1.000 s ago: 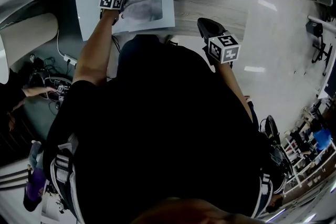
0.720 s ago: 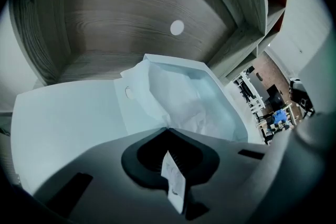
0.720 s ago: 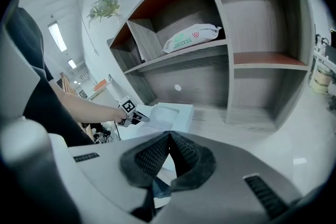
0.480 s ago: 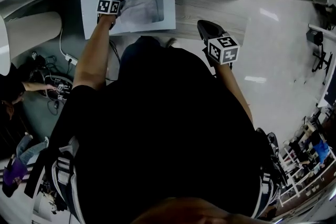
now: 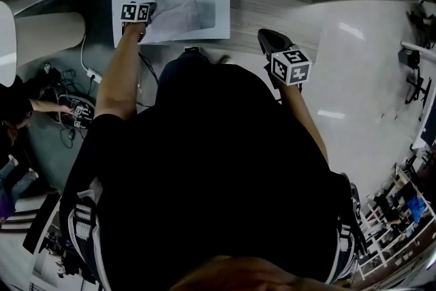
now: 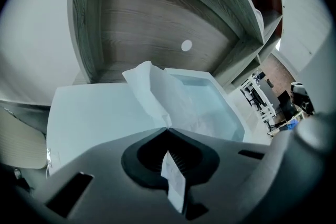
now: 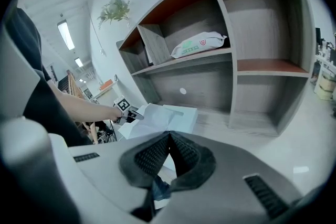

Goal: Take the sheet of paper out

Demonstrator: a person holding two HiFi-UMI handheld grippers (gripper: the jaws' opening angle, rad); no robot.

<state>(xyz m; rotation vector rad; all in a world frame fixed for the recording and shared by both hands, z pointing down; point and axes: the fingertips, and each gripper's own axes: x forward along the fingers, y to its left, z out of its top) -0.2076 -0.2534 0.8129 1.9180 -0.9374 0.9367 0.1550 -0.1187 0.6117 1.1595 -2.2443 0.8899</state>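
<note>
- Left gripper [image 6: 168, 129]: jaws closed on a corner of the sheet of paper [image 6: 151, 89]. A strip of the paper also shows behind the tips, between the ribbed pads.
- Sheet of paper: creased and raised at the pinched corner. The rest slopes down onto the flat white folder [image 6: 89, 113]. Whether its far end is still inside the folder cannot be told.
- Flat white folder: lies on the wood-grain board [image 5: 272, 7] at the foot of the shelf unit [image 7: 231, 60], in front of the lower middle compartment. A pale blue panel [image 6: 210, 102] lies on its right part.
- Shelf unit: open compartments with grey wood-grain walls, some lined red-brown. The upper middle compartment holds a white bag [image 7: 198, 44] with green print, lying on its side.
- Right gripper [image 7: 169, 134]: jaws closed, tips touching, with nothing between them. It is held well apart from the folder, to its right in the head view.
</note>
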